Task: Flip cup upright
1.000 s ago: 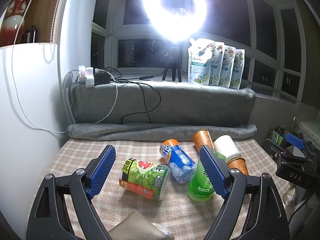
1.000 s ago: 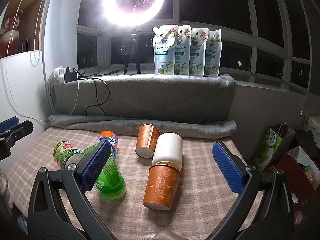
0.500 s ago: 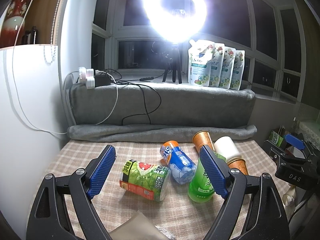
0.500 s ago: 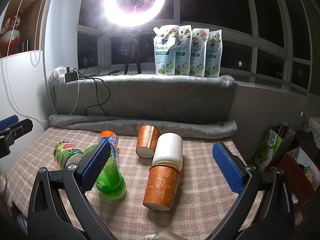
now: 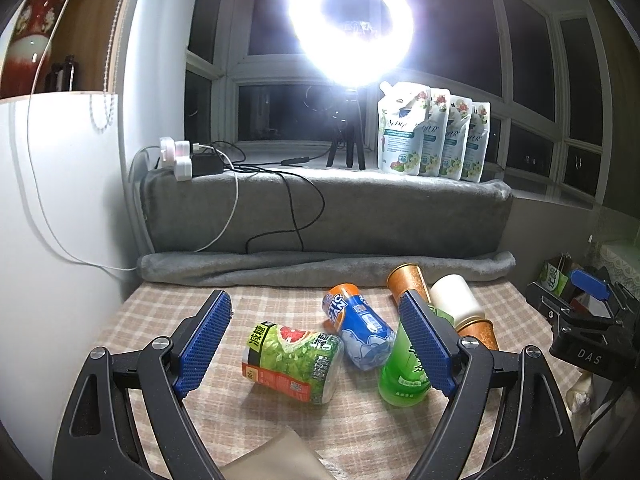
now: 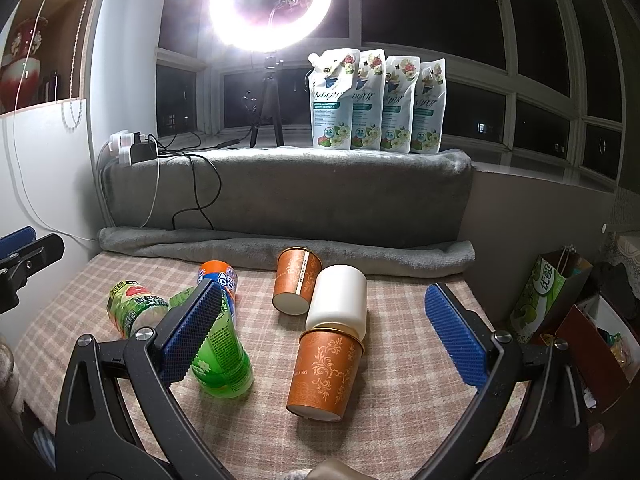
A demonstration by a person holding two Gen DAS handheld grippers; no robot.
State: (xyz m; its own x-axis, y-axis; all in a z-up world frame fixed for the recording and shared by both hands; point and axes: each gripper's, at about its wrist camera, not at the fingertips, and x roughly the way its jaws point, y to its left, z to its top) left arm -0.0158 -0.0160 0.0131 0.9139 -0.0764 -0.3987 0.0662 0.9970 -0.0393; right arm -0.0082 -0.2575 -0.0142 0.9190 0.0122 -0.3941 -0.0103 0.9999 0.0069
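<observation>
near cup (image 6: 326,372): orange-brown, pale floral scrolls
far cup (image 6: 296,280): same orange-brown print
middle cup (image 6: 338,302): plain cream white
counter (image 6: 400,360): beige and white check cloth
gripper pads (image 6: 454,338): blue, ribbed
blanket (image 6: 320,192): grey
bottle (image 6: 218,354): bright green

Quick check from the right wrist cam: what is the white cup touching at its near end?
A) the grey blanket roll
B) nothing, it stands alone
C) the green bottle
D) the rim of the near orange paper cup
D: the white cup lies with its near end against the mouth rim of the near orange paper cup, well apart from bottle and blanket.
</observation>
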